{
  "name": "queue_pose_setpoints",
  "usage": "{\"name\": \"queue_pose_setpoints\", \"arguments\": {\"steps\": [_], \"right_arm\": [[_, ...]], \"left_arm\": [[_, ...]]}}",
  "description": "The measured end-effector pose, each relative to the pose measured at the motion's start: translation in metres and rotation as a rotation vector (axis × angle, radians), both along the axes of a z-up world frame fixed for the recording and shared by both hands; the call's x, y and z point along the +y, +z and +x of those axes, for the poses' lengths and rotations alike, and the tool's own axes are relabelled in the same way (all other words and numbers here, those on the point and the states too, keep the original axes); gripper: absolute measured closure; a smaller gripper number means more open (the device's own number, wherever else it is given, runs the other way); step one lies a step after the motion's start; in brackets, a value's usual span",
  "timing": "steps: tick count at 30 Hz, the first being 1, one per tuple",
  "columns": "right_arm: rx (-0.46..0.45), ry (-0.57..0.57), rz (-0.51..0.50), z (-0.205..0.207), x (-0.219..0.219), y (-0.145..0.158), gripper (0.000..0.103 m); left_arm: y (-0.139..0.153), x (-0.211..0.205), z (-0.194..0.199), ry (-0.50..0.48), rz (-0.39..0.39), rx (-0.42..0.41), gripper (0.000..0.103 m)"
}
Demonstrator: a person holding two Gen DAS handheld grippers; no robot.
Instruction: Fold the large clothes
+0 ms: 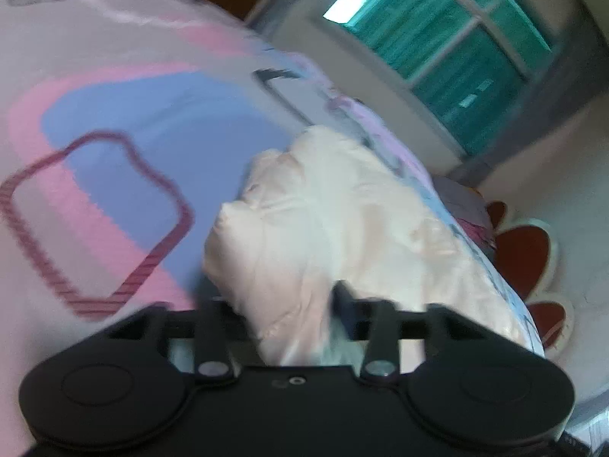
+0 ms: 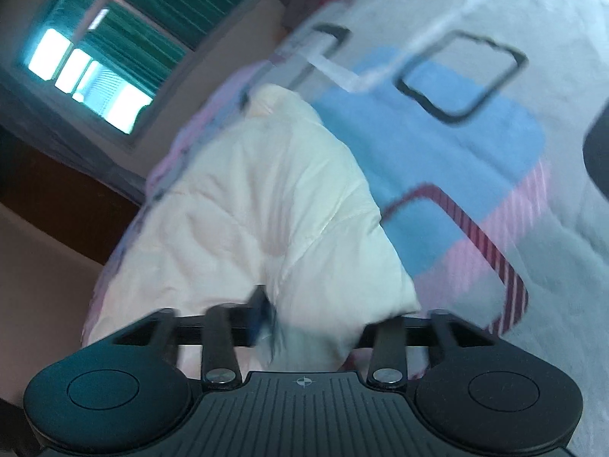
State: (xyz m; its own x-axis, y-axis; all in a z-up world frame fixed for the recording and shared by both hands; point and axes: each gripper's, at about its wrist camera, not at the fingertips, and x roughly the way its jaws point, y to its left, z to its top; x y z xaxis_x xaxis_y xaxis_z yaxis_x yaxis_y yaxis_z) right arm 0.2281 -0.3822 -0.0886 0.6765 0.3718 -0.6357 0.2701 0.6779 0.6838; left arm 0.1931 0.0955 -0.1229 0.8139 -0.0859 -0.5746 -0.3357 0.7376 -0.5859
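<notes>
A cream, puffy quilted garment (image 1: 335,209) lies bunched on the bed, near its edge. In the right wrist view the same garment (image 2: 266,198) stretches away from me towards the window. My left gripper (image 1: 281,304) sits low over the garment's near end; its jaws stand apart with a fold of cloth between them, and one dark finger (image 1: 342,297) shows while the other is hidden by fabric. My right gripper (image 2: 319,316) is likewise open over the near end, one blurred finger (image 2: 259,304) showing and cloth bulging between the jaws. Both views are motion-blurred.
The bed sheet (image 1: 114,122) is white with pink and blue patches and rounded-square outlines. A window with green shutters (image 1: 449,34) is beyond the bed. A red-and-white petal-shaped mat (image 1: 533,251) lies past the bed's edge. A dark object (image 2: 597,152) enters at the right border.
</notes>
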Motion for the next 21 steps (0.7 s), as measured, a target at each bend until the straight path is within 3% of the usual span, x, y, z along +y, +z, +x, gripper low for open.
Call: {"name": "queue_pose_setpoints", "arguments": {"steps": [2, 6, 8, 11, 12, 13, 14, 16, 21], "right_arm": [[-0.016, -0.027, -0.028, -0.008, -0.008, 0.006, 0.036], [-0.051, -0.114, -0.146, -0.029, -0.023, 0.027, 0.033], [-0.072, -0.168, -0.251, -0.037, -0.023, 0.041, 0.033], [-0.147, -0.181, -0.367, -0.04, -0.008, 0.066, 0.035], [-0.177, -0.148, -0.388, -0.036, 0.001, 0.073, 0.043], [-0.202, -0.094, -0.397, -0.03, 0.011, 0.077, 0.068], [-0.216, -0.041, -0.409, -0.022, 0.025, 0.081, 0.082], [-0.253, 0.048, -0.426, -0.007, 0.054, 0.088, 0.091], [-0.306, 0.223, -0.431, 0.024, 0.132, 0.097, 0.094]], "left_arm": [[0.003, 0.003, -0.007, 0.042, 0.004, -0.011, 0.035], [0.016, 0.005, -0.017, 0.055, 0.083, -0.024, 0.026], [0.02, 0.005, -0.017, 0.044, 0.132, -0.007, 0.026], [0.019, 0.007, -0.015, 0.018, 0.124, 0.005, 0.026], [0.017, 0.008, -0.013, 0.013, 0.111, 0.004, 0.027], [0.015, 0.008, -0.011, 0.006, 0.097, 0.004, 0.028], [0.013, 0.008, -0.009, 0.003, 0.086, 0.004, 0.03], [0.007, 0.009, -0.004, -0.005, 0.049, 0.0, 0.034], [0.008, 0.015, 0.015, -0.018, 0.021, -0.03, 0.039]]}}
